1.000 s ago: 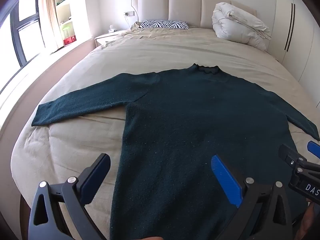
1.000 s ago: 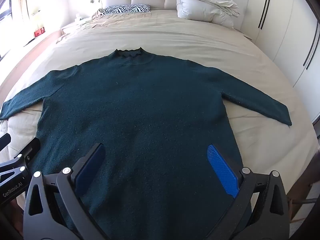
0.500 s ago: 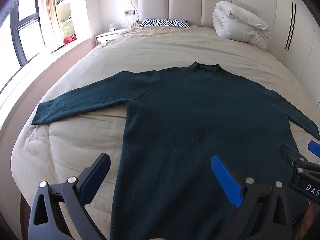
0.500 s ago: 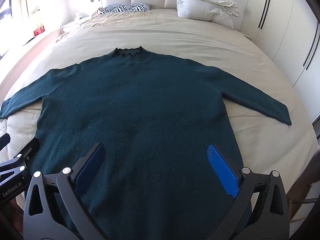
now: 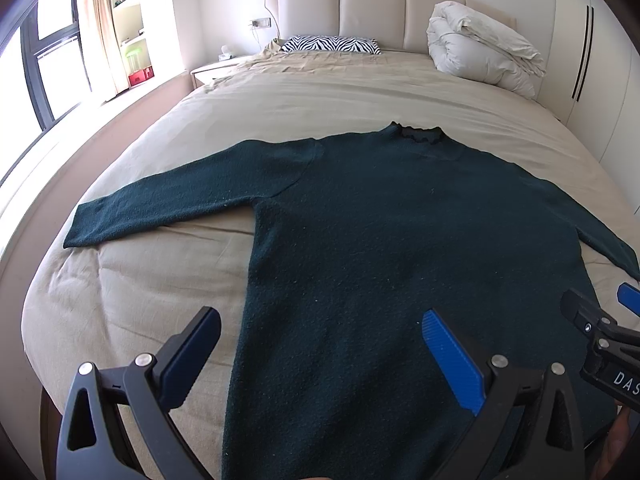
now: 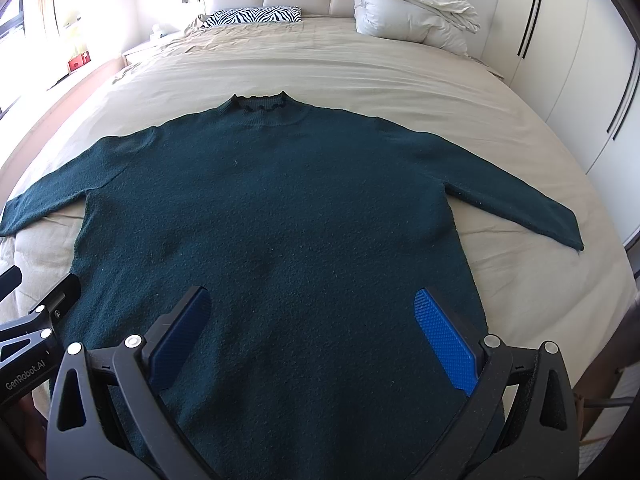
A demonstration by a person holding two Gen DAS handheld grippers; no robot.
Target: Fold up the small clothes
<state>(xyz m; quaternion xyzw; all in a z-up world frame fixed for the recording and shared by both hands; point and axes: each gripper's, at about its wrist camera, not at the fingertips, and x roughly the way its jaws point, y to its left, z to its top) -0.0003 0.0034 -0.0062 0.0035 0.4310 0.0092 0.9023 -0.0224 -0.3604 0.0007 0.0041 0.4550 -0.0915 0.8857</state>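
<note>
A dark green long-sleeved sweater (image 5: 400, 240) (image 6: 272, 208) lies flat and face up on a beige bed (image 5: 320, 100), collar away from me, both sleeves spread out to the sides. My left gripper (image 5: 320, 340) hovers open above the sweater's lower left part, its left finger over bare sheet. Over the lower middle of the sweater my right gripper (image 6: 312, 320) is open, nothing between its blue pads. Each gripper shows at the edge of the other's view. The hem is hidden below the fingers.
A zebra-print pillow (image 5: 332, 45) and a rolled white duvet (image 5: 480, 52) lie at the headboard. A nightstand (image 5: 216, 68) and windows are on the left, white wardrobe doors (image 6: 560, 60) on the right. The bed's near edge drops off at both sides.
Both views have drifted slightly, the sweater shifting a little lower and farther in frame. The sweater lies as before and both grippers stay open.
</note>
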